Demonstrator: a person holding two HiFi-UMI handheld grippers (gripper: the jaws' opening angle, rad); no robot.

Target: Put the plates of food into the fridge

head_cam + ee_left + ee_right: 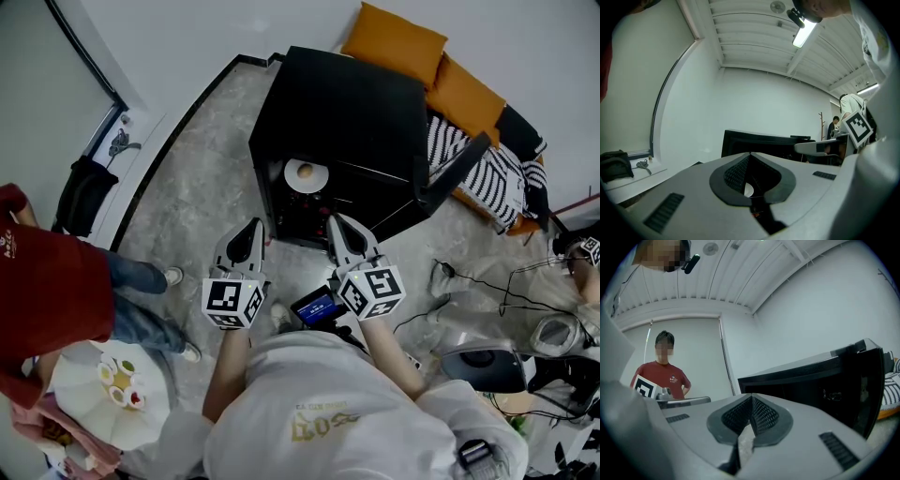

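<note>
My left gripper (pixel 253 228) and right gripper (pixel 336 222) hang just in front of the fridge (pixel 347 112), whose door (pixel 455 164) is open. Both sets of fingers are clenched on nothing. One plate (pixel 306 173) sits on a shelf inside the fridge. I judge I'm between deliveries. Next I should turn away from the fridge to the white tabletop (pixel 80 370), well apart from it, and open the fingers for the plate of food (pixel 120 382) there.

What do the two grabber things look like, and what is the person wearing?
The left gripper and right gripper are light grey, each with two pointed jaws lined with black meshed pads. Behind the jaws sits a white cube with black square markers. The person wears a white shirt with gold print.
</note>
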